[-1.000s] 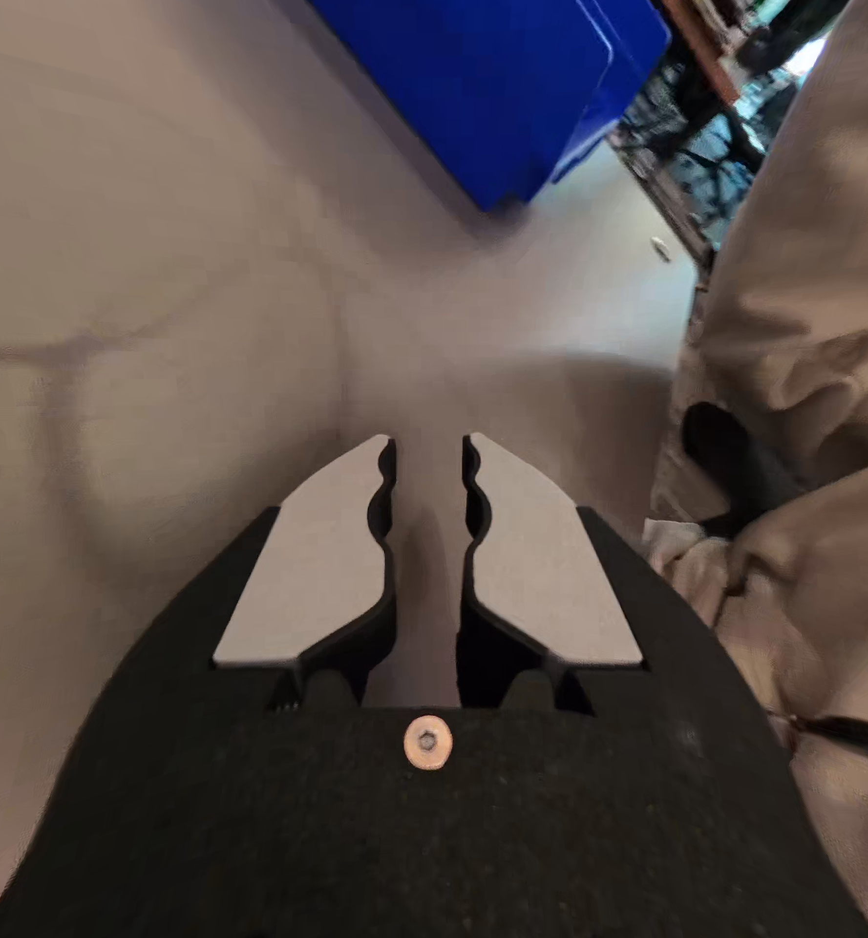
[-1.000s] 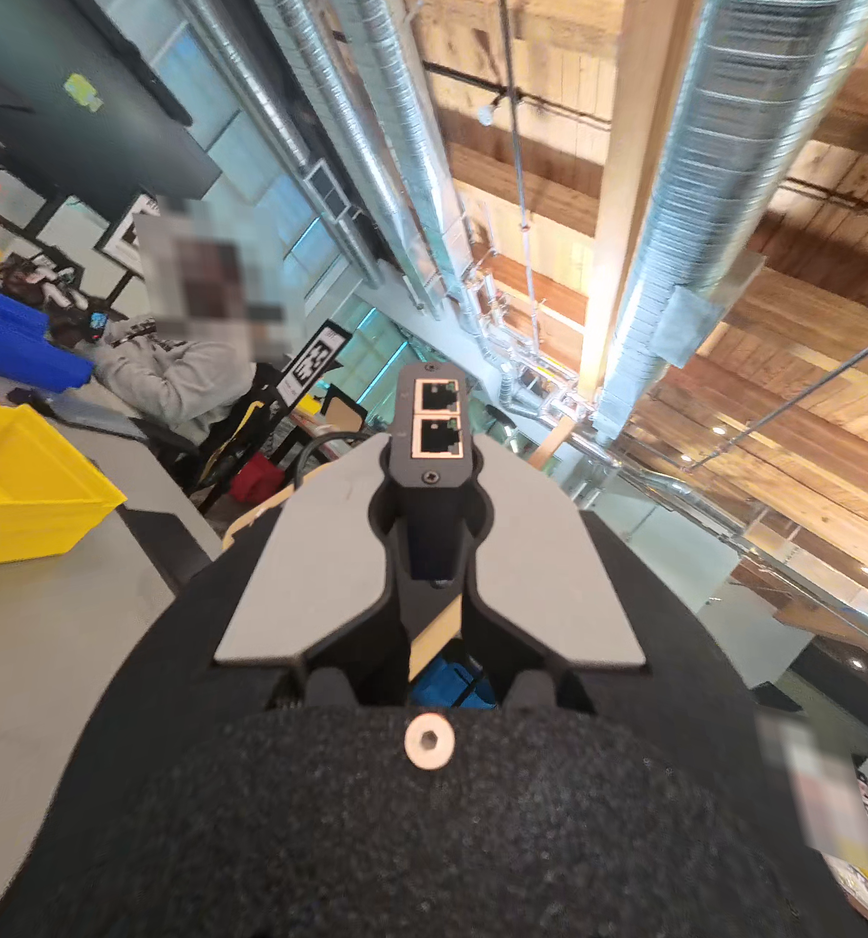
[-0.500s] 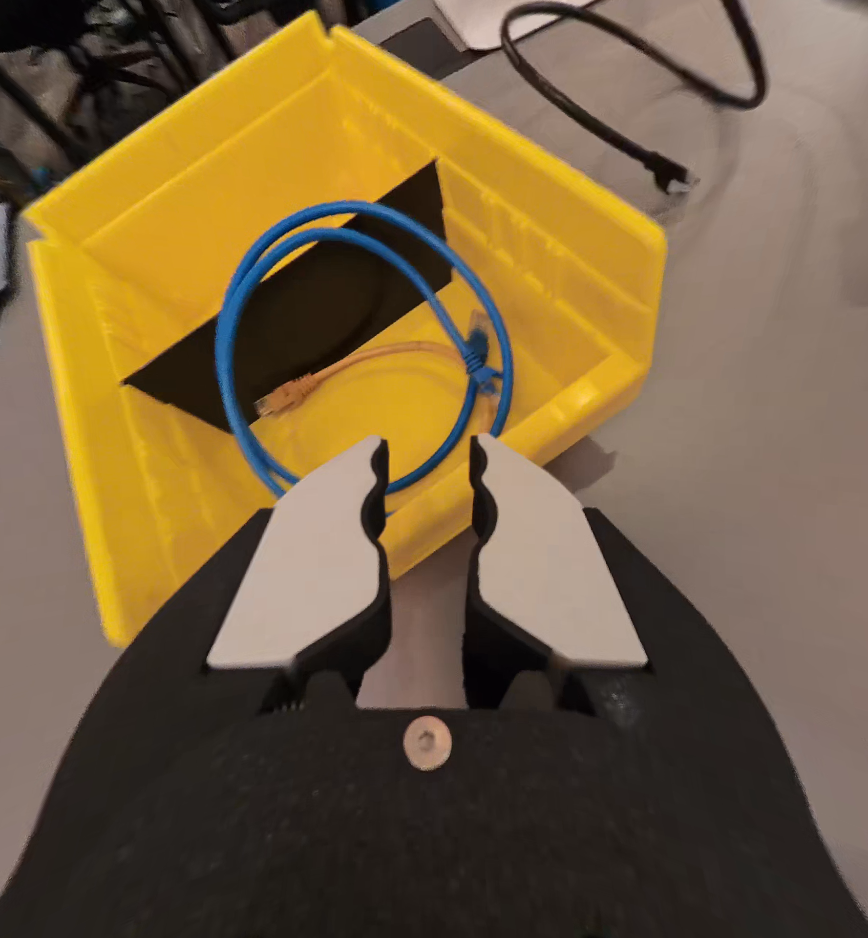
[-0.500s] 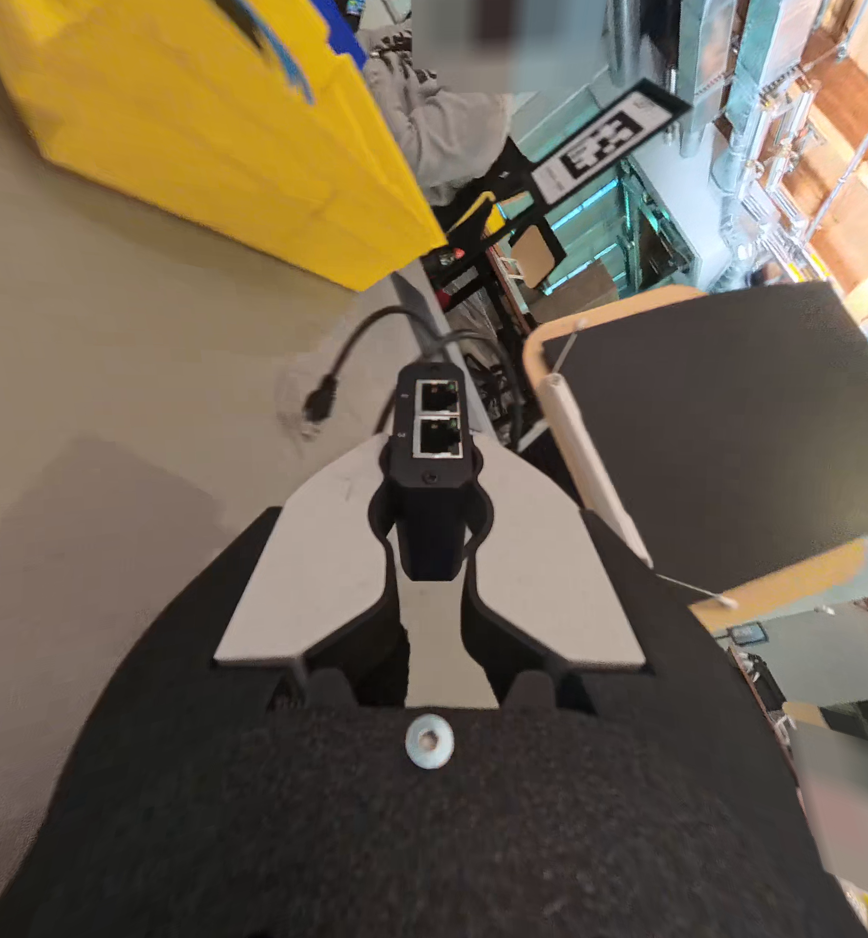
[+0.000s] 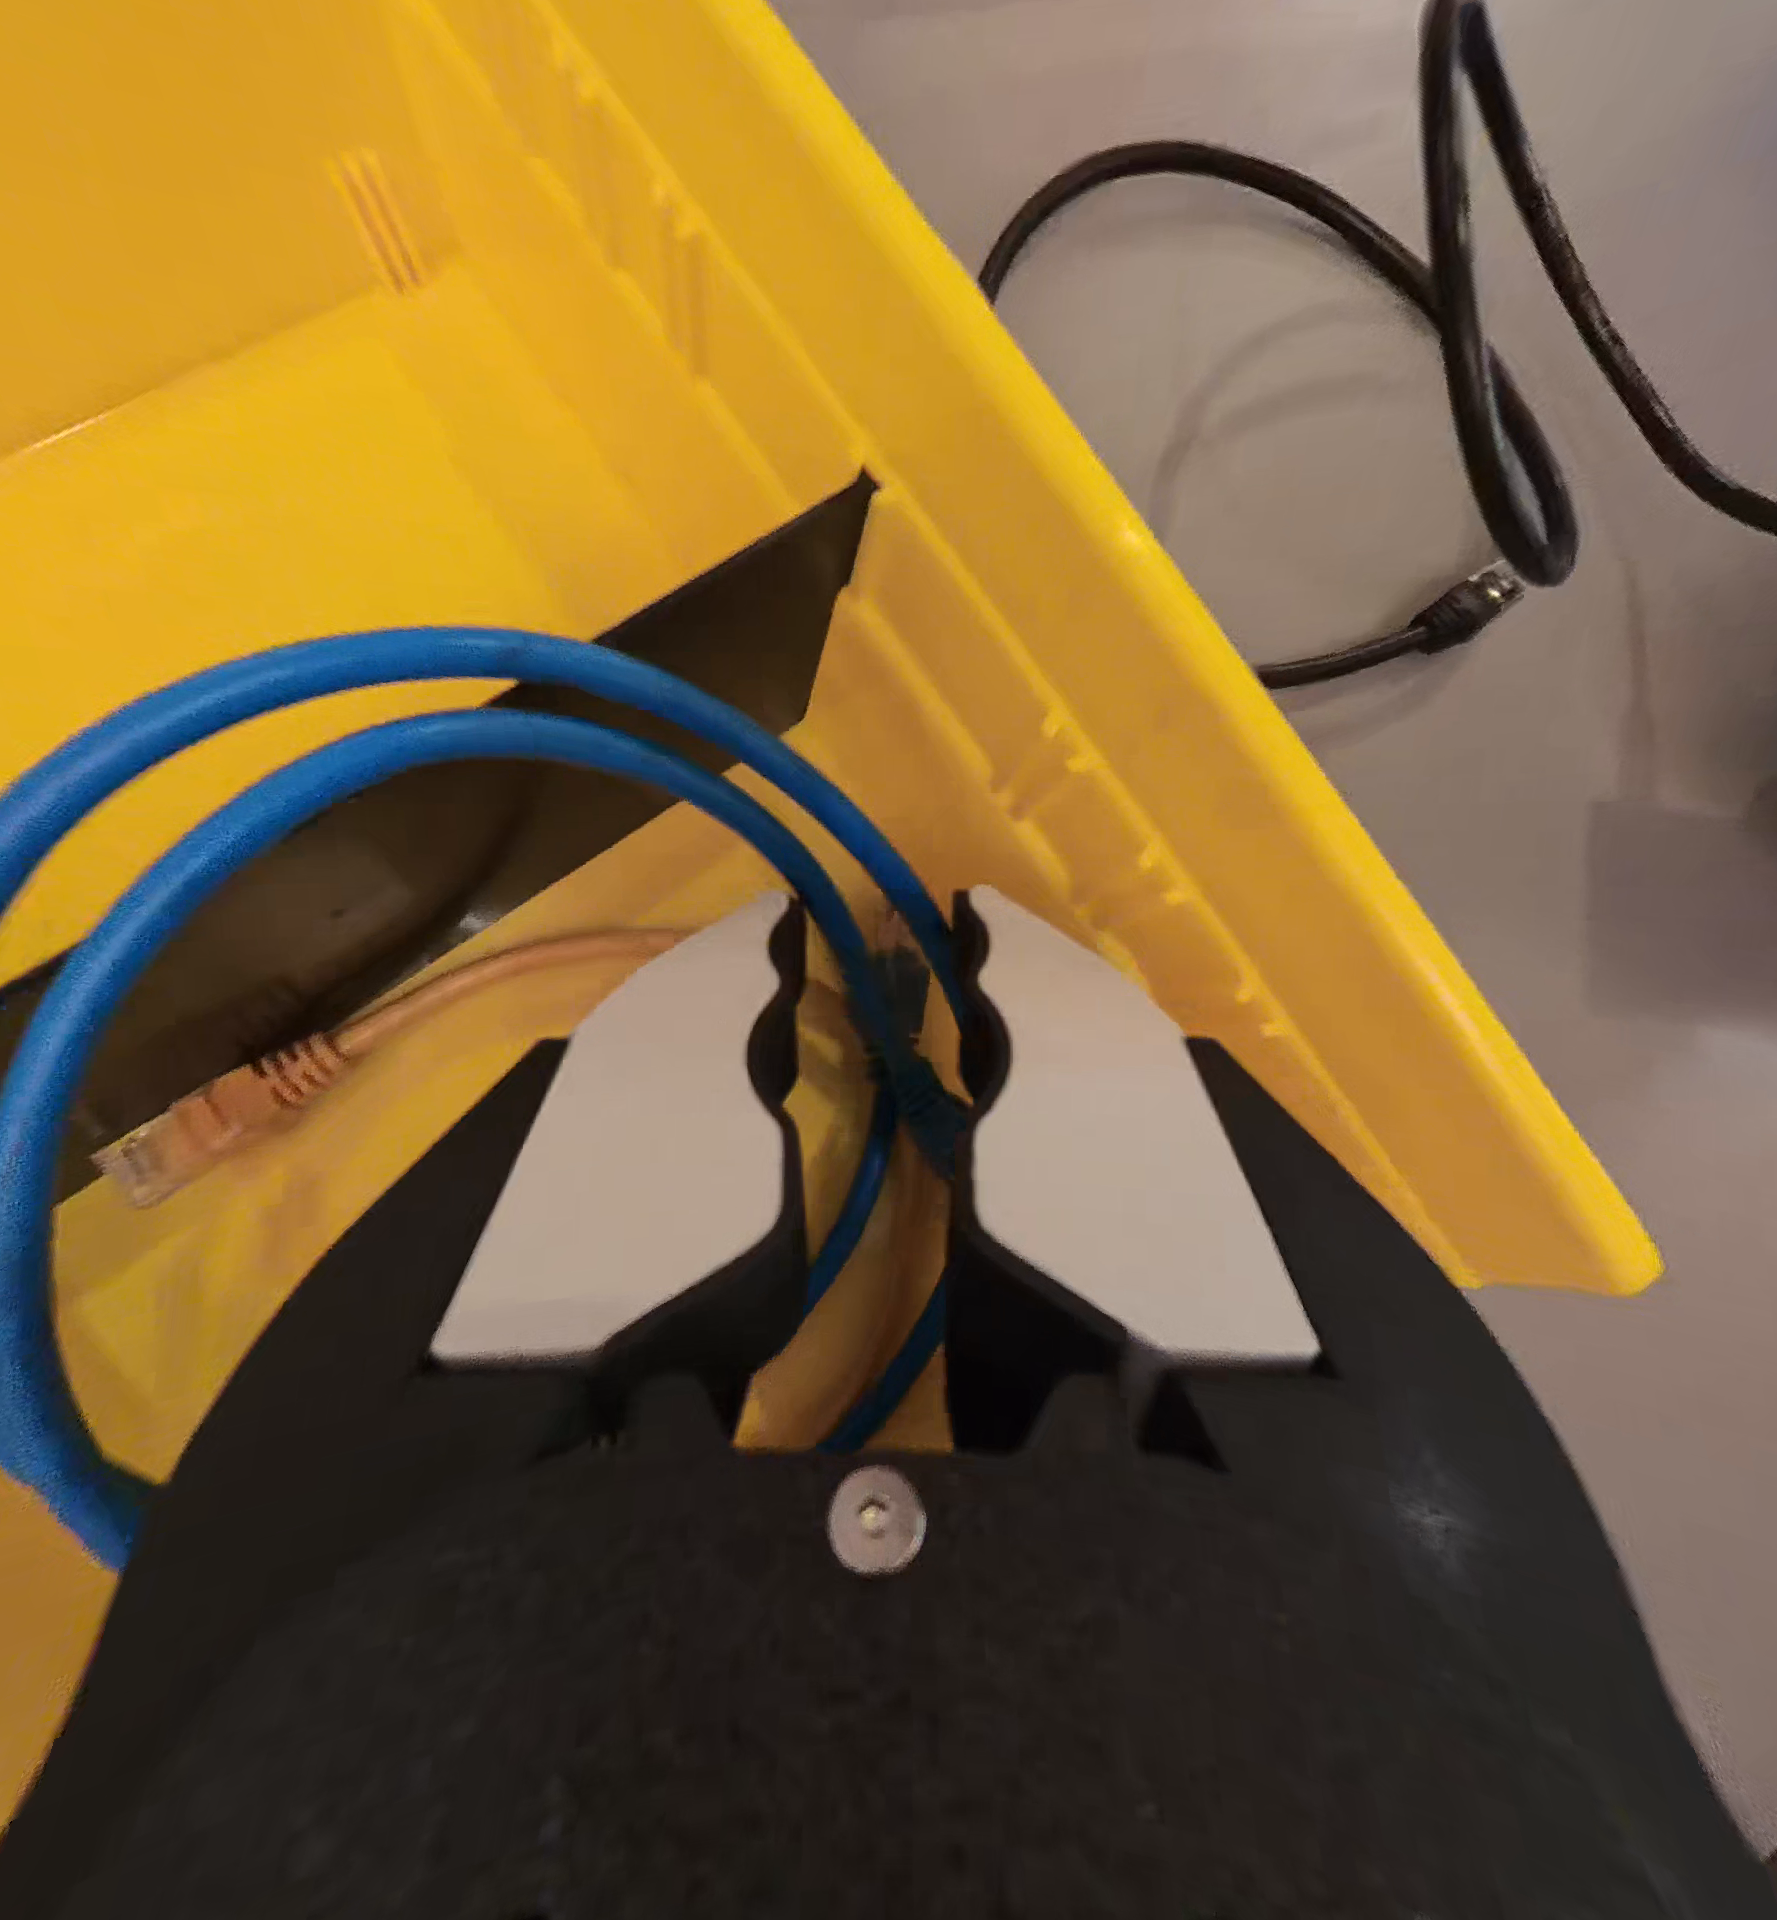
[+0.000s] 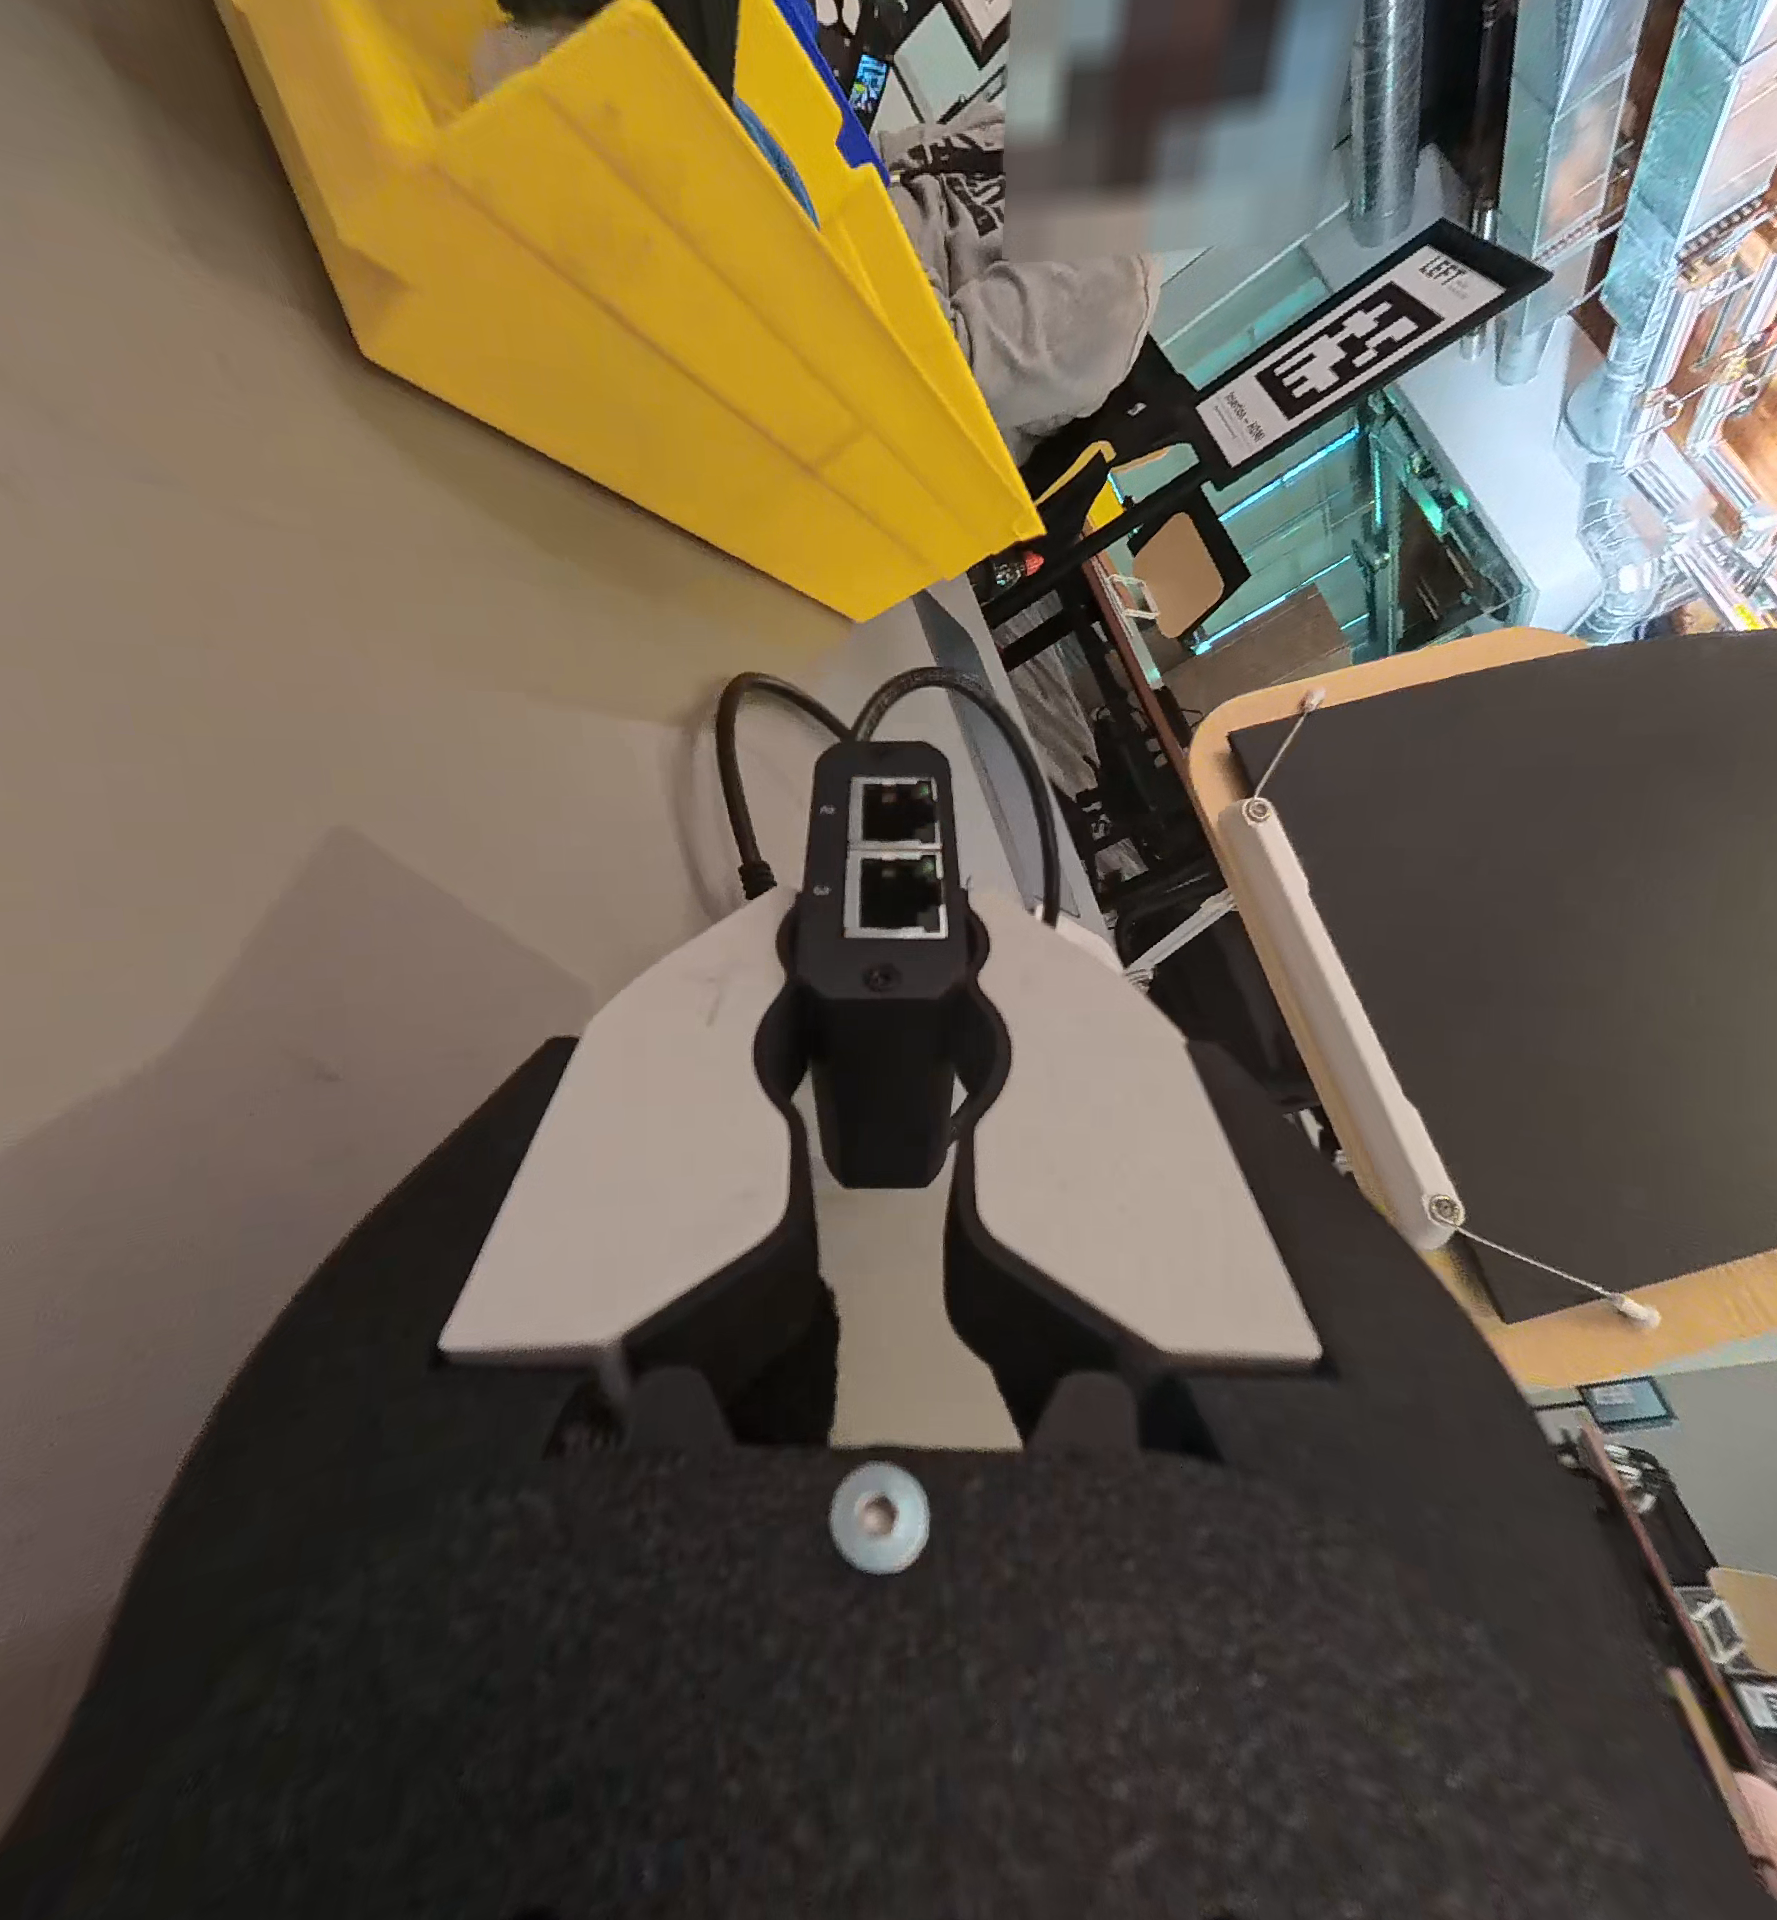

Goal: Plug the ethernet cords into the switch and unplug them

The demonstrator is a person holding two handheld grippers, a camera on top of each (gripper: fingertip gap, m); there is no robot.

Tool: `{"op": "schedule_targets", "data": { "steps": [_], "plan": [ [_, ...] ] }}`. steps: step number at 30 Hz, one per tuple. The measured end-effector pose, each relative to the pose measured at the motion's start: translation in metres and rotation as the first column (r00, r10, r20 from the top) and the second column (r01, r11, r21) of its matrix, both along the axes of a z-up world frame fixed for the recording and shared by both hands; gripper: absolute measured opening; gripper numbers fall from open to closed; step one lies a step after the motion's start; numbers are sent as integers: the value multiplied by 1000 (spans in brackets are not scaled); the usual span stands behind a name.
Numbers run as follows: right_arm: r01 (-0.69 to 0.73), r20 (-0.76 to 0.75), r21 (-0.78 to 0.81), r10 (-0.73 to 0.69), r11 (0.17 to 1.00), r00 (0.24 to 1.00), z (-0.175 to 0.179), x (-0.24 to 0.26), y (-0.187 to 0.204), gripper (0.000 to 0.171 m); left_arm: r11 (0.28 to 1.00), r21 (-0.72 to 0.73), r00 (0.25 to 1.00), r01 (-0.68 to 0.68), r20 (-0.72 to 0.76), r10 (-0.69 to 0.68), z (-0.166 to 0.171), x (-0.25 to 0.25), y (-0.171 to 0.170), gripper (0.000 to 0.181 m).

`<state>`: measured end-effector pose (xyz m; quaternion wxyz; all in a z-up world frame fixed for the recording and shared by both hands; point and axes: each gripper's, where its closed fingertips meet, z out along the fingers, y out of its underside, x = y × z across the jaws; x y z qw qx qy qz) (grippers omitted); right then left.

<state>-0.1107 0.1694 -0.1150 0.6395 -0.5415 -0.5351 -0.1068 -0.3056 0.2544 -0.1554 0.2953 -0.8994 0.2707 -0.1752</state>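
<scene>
In the left wrist view my left gripper (image 5: pixel 876 906) is open inside the yellow bin (image 5: pixel 1071 644). Its two fingers stand on either side of the blue ethernet cord (image 5: pixel 510 665), near the cord's blue plug (image 5: pixel 920 1091). An orange cord (image 5: pixel 240 1101) with its plug lies in the bin to the left. In the right wrist view my right gripper (image 6: pixel 884 925) is shut on the black switch (image 6: pixel 879 1081). The switch's two empty ports (image 6: pixel 894 862) face away from me, above the table. A black cord (image 5: pixel 1486 312) with a plug lies on the table right of the bin.
A black divider (image 5: pixel 738 644) stands across the yellow bin. The bin also shows in the right wrist view (image 6: pixel 655 364), with a blue bin (image 6: pixel 855 135) behind it. The black cord loops behind the switch (image 6: pixel 733 769). A dark panel with a wooden edge (image 6: pixel 1590 935) stands at the right. A person sits beyond the table. Across from one pair of fingers to the other is roughly 20 centimeters.
My left gripper has swung from the bare table to the yellow bin and dropped into it, straddling the blue cord. My right gripper has tilted down from the ceiling toward the table, still holding the switch.
</scene>
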Motion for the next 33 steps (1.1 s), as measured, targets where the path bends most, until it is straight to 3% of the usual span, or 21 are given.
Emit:
{"op": "schedule_targets", "data": {
  "steps": [4,10,18,21,24,26,28,31,33],
  "plan": [
    [1,-28,-31,-2,1000,1000,0,3,4,24,999,-42,1000,-18,-22,17,-6,-1,0,14],
    [20,-52,-34,-22,999,998,4,12,9,24,997,51,997,-61,-34,63,15,-37,-5,12],
    [34,-88,-44,-38,998,995,8,17,14,24,917,362,940,-167,339,37,148,-37,-23,12],
    [48,-78,4,-48,999,996,14,20,13,24,881,433,877,-194,479,-43,199,-12,-58,12],
    [57,-70,53,-53,997,996,21,24,13,24,842,508,781,-184,596,-189,237,28,-116,12],
    [51,-71,72,-46,996,996,25,24,12,24,834,534,740,-140,616,-270,232,59,-153,12],
    [44,-68,80,-39,996,997,27,24,11,24,835,541,743,-97,598,-301,207,89,-176,12],
    [35,-76,103,-27,994,997,34,25,9,24,788,615,868,-23,404,-290,145,123,-187,12],
    [38,-91,97,-29,995,995,36,26,8,24,670,741,952,54,165,-259,113,136,-187,12]
  ]
}}
